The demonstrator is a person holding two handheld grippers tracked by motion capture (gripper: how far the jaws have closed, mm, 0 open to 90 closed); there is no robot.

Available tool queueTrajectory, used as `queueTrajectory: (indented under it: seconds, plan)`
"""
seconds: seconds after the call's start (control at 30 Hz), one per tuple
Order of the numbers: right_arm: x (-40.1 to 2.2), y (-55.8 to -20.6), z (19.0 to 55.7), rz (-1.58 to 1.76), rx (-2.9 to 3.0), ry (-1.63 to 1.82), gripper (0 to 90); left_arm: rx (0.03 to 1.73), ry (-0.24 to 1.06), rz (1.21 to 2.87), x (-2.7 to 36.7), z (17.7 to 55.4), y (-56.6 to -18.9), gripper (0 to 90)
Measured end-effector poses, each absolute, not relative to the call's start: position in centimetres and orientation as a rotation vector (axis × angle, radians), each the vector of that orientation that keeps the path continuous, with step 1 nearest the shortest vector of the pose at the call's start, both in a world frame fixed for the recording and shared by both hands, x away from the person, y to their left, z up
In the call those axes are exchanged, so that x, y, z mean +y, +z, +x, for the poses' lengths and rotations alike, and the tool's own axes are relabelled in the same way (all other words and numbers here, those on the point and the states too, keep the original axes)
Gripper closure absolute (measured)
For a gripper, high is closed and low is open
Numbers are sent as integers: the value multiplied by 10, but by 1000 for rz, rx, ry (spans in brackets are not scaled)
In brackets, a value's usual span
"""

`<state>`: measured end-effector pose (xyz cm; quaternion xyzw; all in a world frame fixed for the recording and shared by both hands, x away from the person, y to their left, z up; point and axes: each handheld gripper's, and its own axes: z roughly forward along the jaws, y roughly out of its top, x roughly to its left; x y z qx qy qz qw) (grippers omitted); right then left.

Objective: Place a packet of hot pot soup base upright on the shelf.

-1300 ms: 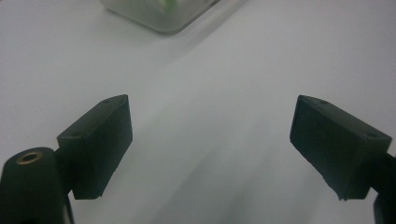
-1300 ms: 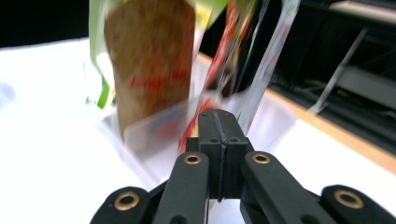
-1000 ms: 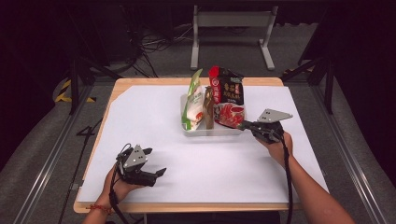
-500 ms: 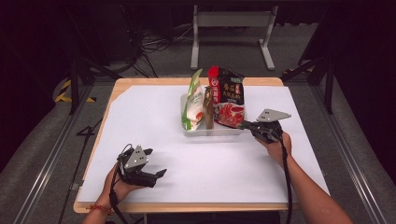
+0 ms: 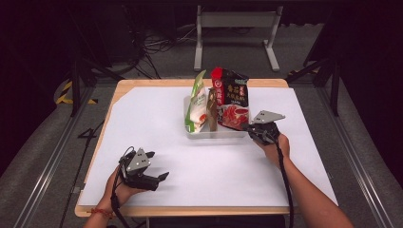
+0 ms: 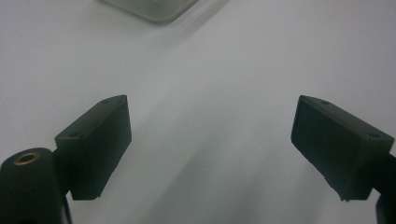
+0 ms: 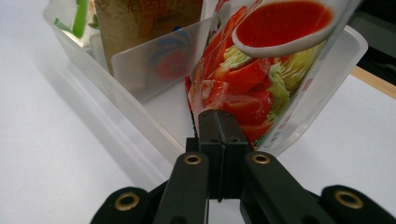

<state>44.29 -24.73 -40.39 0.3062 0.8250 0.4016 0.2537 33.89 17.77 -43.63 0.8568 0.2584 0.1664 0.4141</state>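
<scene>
A clear plastic bin (image 5: 214, 135) stands mid-table with three bags upright in it: a green-and-white bag (image 5: 196, 102), a thin brown packet (image 5: 212, 111) and a red-and-black bag (image 5: 233, 97). My right gripper (image 5: 246, 127) reaches in at the bin's right end. In the right gripper view its jaws (image 7: 218, 121) are pressed together on the lower edge of the red-and-black bag (image 7: 252, 88), which leans inside the bin (image 7: 93, 70). My left gripper (image 5: 158, 165) rests low at the front left, and its jaws (image 6: 210, 149) stand wide open over bare white table.
A white sheet (image 5: 157, 118) covers the wooden table. A translucent divider (image 7: 159, 60) splits the bin, with the brown packet (image 7: 144, 23) behind it. A corner of the bin (image 6: 154, 9) lies ahead of the left gripper. Dark floor, cables and a metal stand lie beyond the table.
</scene>
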Motion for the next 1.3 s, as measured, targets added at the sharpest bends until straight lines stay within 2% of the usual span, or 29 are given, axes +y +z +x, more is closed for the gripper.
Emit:
queueTrajectory:
  seconds: [0.4,0.77,1.03,1.3]
  plan:
    - [-247,-397,432,878,2207,973,900,650,425,2147,179,338,-435,130]
    - [-234,-407,443,916,2200,887,900,651,420,2143,180,339,-435,130]
    - [-238,-408,445,928,2213,964,900,649,424,2139,181,338,-435,130]
    - [-245,-392,432,874,2207,1097,858,655,422,2127,182,340,-435,129]
